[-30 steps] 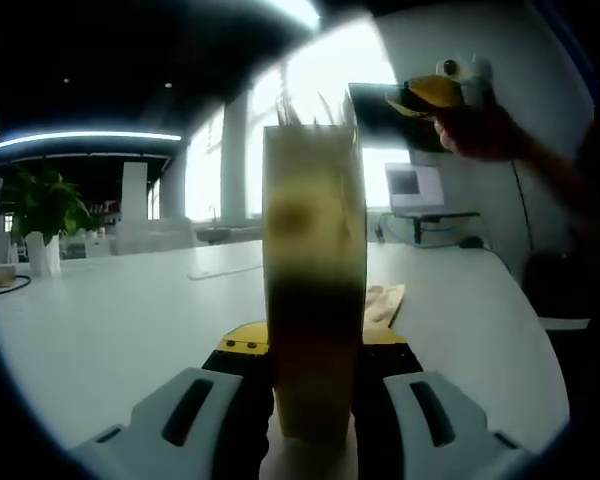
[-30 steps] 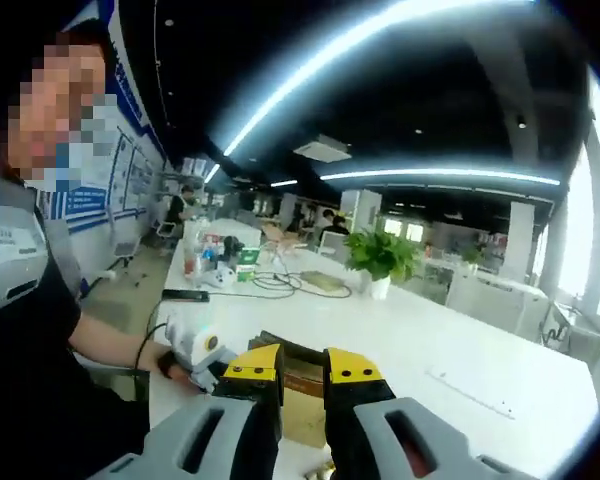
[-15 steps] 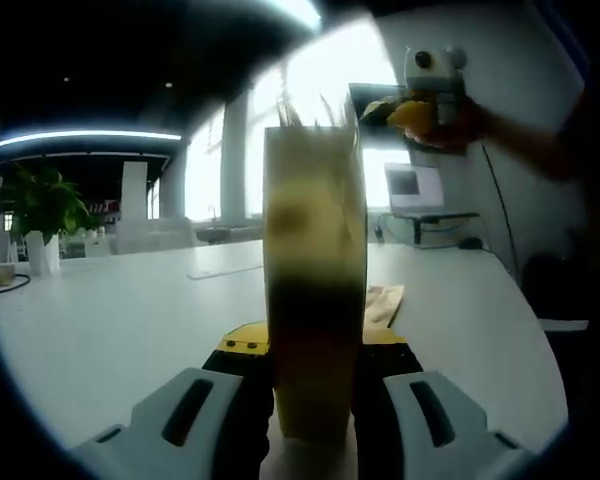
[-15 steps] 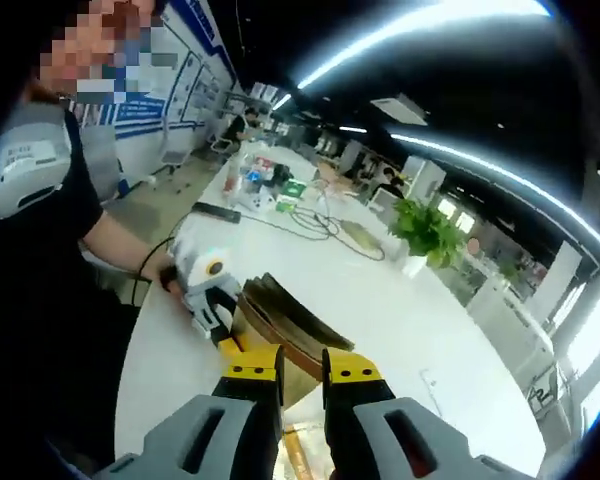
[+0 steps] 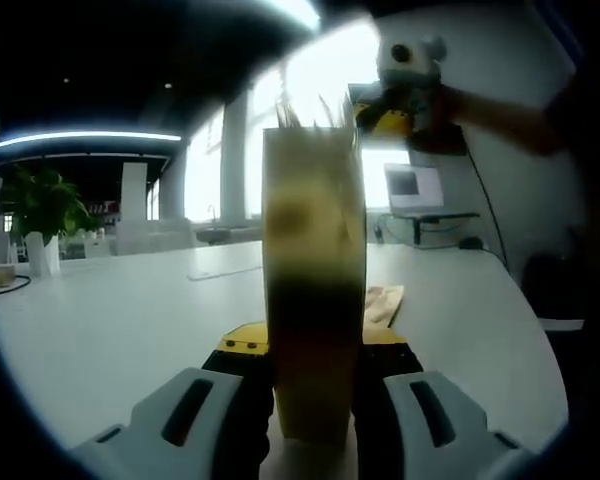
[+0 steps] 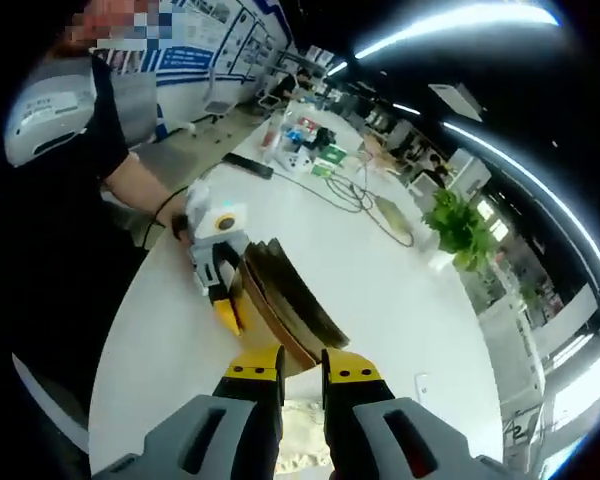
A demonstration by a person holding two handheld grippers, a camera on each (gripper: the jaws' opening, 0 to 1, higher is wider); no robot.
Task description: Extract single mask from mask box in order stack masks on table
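Now, in the left gripper view, the left gripper (image 5: pixel 312 375) lies low over the white table (image 5: pixel 120 320), its two jaws clamped on the sides of the tan mask box (image 5: pixel 313 280), which stands on edge between them and rises straight ahead of the camera. Above and to the right of the box top, the right gripper (image 5: pixel 388 112) hangs in the air, held by a person's hand (image 5: pixel 438 108) whose arm reaches in from the right; its yellow tips sit just beside the upper right corner of the box. Ahead of the jaws and slightly right, a pale flat piece (image 5: pixel 382 303) lies on the table beyond the box; whether it is a mask cannot be told. Turning to the right gripper view, the right gripper (image 6: pixel 302 366) looks down from above, its jaws apart with a narrow gap and nothing between the yellow tips. Just ahead of those tips sits the mask box (image 6: pixel 285 308), tilted, with the left gripper (image 6: pixel 220 292) gripping it from the left, held by a hand (image 6: pixel 180 228) on a bare forearm. The table (image 6: pixel 400 300) spreads beyond.
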